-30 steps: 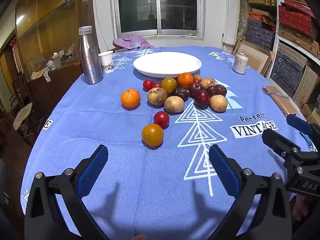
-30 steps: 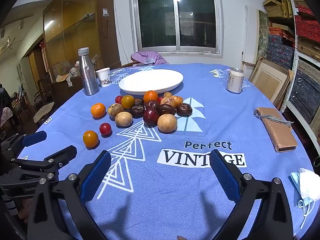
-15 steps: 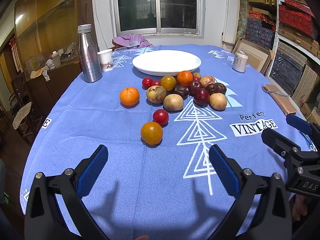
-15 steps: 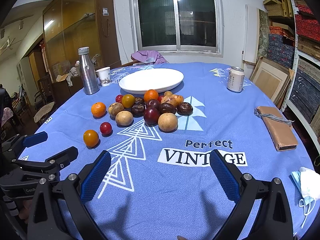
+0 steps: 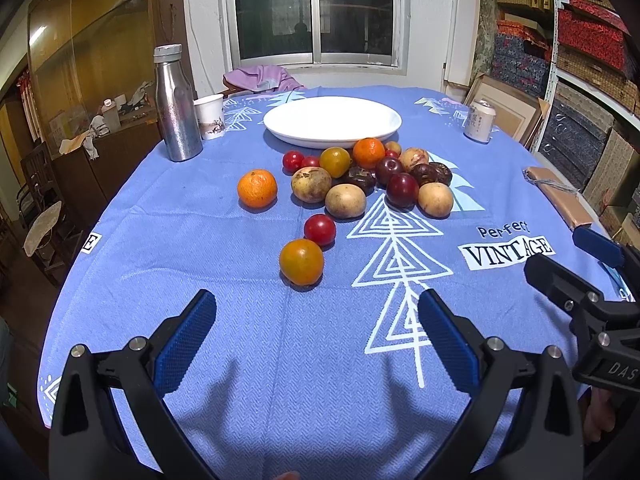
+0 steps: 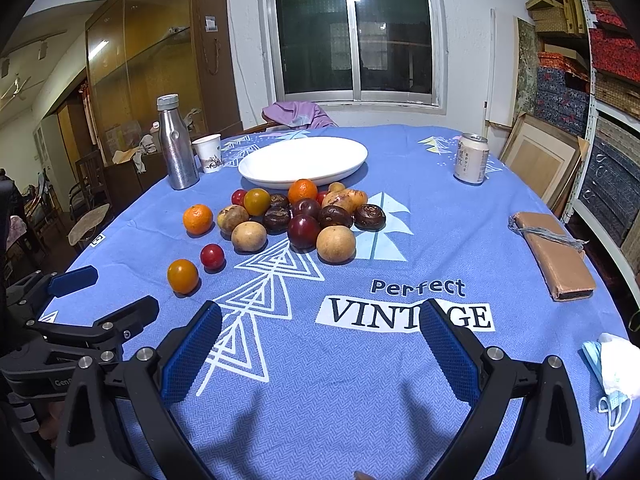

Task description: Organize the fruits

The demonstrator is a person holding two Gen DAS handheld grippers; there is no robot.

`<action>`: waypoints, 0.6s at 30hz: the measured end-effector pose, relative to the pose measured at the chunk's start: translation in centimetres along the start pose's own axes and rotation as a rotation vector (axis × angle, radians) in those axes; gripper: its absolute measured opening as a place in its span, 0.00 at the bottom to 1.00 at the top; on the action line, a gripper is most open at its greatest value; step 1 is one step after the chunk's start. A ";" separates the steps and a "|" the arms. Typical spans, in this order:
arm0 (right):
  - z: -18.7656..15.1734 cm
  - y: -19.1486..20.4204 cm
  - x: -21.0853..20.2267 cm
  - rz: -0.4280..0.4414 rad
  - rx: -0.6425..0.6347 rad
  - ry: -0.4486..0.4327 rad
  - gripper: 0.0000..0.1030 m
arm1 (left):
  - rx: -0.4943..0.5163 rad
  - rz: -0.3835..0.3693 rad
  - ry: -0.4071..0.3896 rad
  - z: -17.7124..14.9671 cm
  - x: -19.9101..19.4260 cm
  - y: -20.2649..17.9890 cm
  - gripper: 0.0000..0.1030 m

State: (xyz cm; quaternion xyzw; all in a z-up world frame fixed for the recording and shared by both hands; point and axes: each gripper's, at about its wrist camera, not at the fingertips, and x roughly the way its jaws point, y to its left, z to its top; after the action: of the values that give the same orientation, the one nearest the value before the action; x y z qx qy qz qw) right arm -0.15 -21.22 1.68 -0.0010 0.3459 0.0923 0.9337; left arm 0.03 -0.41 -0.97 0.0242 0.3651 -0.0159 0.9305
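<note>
A heap of fruits (image 5: 368, 178) lies on the blue tablecloth in front of an empty white plate (image 5: 332, 120); the heap (image 6: 304, 216) and plate (image 6: 302, 160) also show in the right wrist view. An orange tomato (image 5: 301, 261) and a small red tomato (image 5: 319, 229) lie nearest, apart from the heap. A mandarin (image 5: 257, 188) sits alone to the left. My left gripper (image 5: 316, 332) is open and empty, just short of the orange tomato. My right gripper (image 6: 320, 340) is open and empty over the printed lettering.
A steel bottle (image 5: 174, 104) and a paper cup (image 5: 210, 116) stand at the back left. A drink can (image 5: 479, 122) stands at the back right. A brown wrapped packet (image 6: 554, 254) lies at the right edge, with a face mask (image 6: 616, 372) near the front right.
The left gripper has moved slightly forward, so the fruits sit a little nearer and lower in its view. The right gripper has barely moved. Both stay open.
</note>
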 end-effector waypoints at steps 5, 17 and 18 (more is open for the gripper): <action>0.0 0.1 0.0 0.001 0.001 0.000 0.97 | -0.003 -0.001 0.006 0.0 0.1 0.1 0.96; 0.0 0.1 0.0 0.000 0.001 0.001 0.97 | -0.006 -0.004 0.014 0.0 0.1 0.2 0.96; 0.0 0.1 0.0 0.000 0.000 0.000 0.97 | -0.006 -0.004 0.014 0.0 0.1 0.2 0.96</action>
State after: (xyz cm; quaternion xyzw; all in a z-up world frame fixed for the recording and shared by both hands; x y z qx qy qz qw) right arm -0.18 -21.07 1.67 -0.0008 0.3461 0.0923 0.9337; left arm 0.13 -0.22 -1.03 0.0211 0.3718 -0.0164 0.9279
